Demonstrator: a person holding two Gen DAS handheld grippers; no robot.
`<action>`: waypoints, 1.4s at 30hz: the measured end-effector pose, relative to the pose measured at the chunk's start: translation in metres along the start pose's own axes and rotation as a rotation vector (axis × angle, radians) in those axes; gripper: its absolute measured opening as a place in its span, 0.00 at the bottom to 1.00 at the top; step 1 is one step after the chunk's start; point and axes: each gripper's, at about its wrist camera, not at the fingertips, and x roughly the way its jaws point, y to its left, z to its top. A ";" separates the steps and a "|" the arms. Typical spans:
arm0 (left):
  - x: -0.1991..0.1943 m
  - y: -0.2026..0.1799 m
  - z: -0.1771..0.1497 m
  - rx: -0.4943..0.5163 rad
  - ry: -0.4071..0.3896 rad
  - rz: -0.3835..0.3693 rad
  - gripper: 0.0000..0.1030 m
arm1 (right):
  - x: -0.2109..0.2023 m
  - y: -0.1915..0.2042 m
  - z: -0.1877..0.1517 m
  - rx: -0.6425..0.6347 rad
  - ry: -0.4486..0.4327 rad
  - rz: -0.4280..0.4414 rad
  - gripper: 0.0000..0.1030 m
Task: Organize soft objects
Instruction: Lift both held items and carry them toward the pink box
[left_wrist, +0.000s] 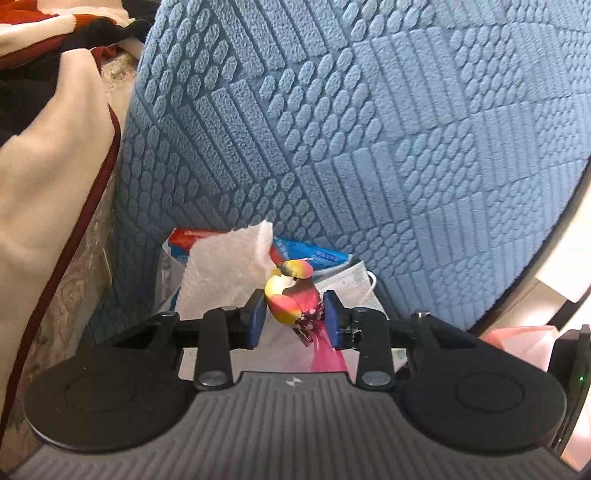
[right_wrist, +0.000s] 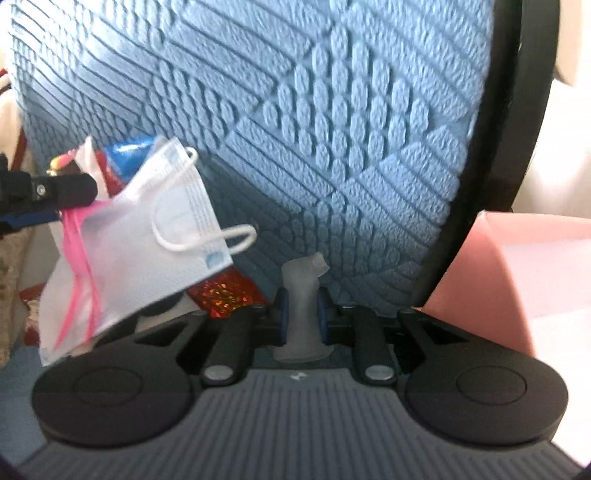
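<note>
In the left wrist view my left gripper (left_wrist: 294, 319) is shut on a small toy bird (left_wrist: 286, 301), yellow and red with pink tail feathers hanging below the pads. Just behind it lie a white tissue (left_wrist: 221, 269), a blue and red tissue pack (left_wrist: 314, 254) and a face mask (left_wrist: 351, 284). In the right wrist view my right gripper (right_wrist: 303, 314) is shut on a pale, translucent soft strip (right_wrist: 301, 280) that stands upright between the blue pads. The face mask (right_wrist: 173, 206) with white ear loops lies to its left, next to my left gripper (right_wrist: 62, 201).
A large blue textured cushion (left_wrist: 369, 129) fills the background close ahead of both grippers. Cream and red fabric (left_wrist: 48, 166) hangs at the left. A shiny red holographic item (right_wrist: 221, 291) lies under the mask. A pink box (right_wrist: 517, 277) stands at the right.
</note>
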 end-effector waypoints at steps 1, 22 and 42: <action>-0.003 0.000 -0.001 -0.001 0.002 -0.003 0.37 | -0.003 0.000 0.001 0.003 -0.003 0.004 0.18; -0.072 0.004 -0.046 0.022 0.047 -0.037 0.37 | -0.087 0.013 -0.022 0.013 -0.032 0.014 0.19; -0.130 0.005 -0.103 0.027 0.156 -0.019 0.38 | -0.157 0.007 -0.093 0.070 -0.016 0.019 0.19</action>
